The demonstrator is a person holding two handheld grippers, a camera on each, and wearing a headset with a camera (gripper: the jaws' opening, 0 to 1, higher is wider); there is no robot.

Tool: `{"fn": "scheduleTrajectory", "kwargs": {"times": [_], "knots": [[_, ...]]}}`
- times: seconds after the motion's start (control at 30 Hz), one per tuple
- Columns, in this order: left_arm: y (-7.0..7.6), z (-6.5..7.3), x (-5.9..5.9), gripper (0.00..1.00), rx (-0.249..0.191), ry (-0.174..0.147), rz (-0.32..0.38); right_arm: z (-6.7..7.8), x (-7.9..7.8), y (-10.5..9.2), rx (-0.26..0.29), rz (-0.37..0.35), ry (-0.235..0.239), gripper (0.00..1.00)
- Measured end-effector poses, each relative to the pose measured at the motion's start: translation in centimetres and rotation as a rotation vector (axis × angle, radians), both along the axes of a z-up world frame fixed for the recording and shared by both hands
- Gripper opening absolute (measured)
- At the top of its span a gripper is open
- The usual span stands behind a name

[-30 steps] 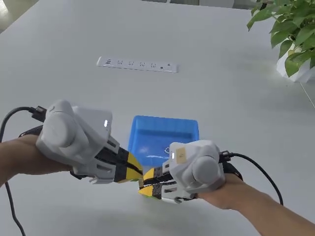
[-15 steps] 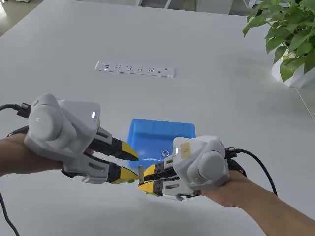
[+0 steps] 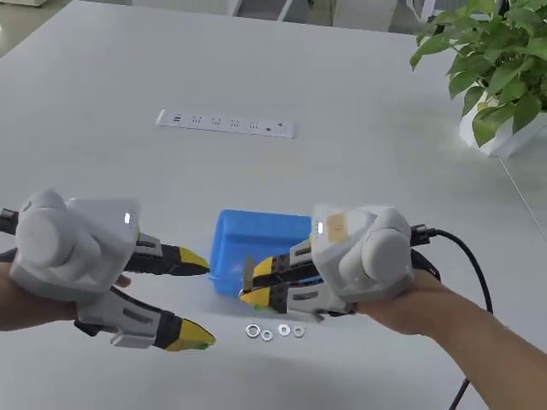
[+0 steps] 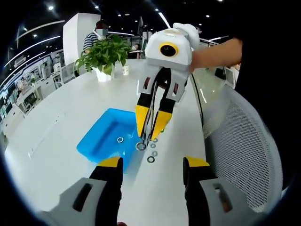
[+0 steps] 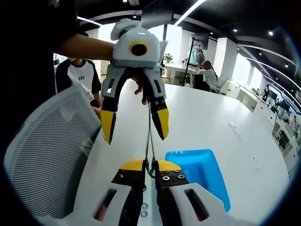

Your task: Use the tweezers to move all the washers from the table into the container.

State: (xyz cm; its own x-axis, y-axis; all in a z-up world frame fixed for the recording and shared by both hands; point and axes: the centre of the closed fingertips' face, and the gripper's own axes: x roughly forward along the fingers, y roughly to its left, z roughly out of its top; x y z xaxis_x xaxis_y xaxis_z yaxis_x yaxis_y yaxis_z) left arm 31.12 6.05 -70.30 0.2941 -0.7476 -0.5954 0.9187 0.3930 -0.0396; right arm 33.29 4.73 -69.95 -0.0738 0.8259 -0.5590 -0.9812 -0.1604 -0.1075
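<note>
Since half a second ago the left gripper [image 3: 198,299] has drawn back from the right gripper [image 3: 256,286], whose tips it then crowded; now the two are well apart, and the left jaws are spread wider; the right gripper has kept its hold on the tweezers [image 3: 246,273].

Nearest us, four washers [image 3: 284,329] lie in a short row on the white table [image 3: 385,196], just in front of the blue container [image 3: 256,243]; in the left gripper view a lone washer [image 4: 120,139] lies on the container's floor.

The tweezers' long axis runs along the right gripper's own line, leaving between its yellow tips; in the head view they point left; in the left gripper view they slant down to the table and end just beside the largest loose washer; we cannot tell whether they touch it.

The right jaws are pinched nearly together on the tweezers' shanks; the left jaws gape wide with nothing between them.

The left hand [image 3: 21,303] holds its gripper about level, pointing right, one jaw nearer us than the other; the right hand [image 3: 410,303] comes in from the lower right, its gripper pointing left and a little downward by the container's near edge.

Farther off lie a power strip [image 3: 226,125] and, at the far right, a potted plant [image 3: 483,60].
</note>
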Motion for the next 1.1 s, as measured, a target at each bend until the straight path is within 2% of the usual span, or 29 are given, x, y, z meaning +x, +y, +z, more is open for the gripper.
{"fn": "scheduleTrajectory", "kwargs": {"times": [0.23,0.5,0.57,0.67,0.93,1.1], "knots": [[0.6,-0.6,0.1,0.71,-0.014,0.013,0.042,0.9,1.4,-0.2,0.019,-0.02,-0.01,0.08],[0.8,-1.0,0.1,0.81,-0.036,0.009,0.072,1.0,3.2,-0.2,0.032,-0.037,-0.018,0.09],[1.0,-1.1,0.2,0.85,-0.034,-0.001,0.082,0.8,3.7,-0.3,0.027,-0.037,-0.025,0.09],[1.1,-1.2,0.2,0.86,-0.035,0.008,0.092,0.4,4.5,-0.3,0.023,-0.037,-0.021,0.09],[1.4,-1.1,0.4,0.93,-0.05,0.006,0.115,-0.9,5.8,-0.3,0.009,-0.034,-0.015,0.09],[1.6,-0.5,0.9,0.98,-0.081,0.0,0.14,-2.2,6.6,-0.3,-0.002,-0.03,-0.003,0.09]]}}
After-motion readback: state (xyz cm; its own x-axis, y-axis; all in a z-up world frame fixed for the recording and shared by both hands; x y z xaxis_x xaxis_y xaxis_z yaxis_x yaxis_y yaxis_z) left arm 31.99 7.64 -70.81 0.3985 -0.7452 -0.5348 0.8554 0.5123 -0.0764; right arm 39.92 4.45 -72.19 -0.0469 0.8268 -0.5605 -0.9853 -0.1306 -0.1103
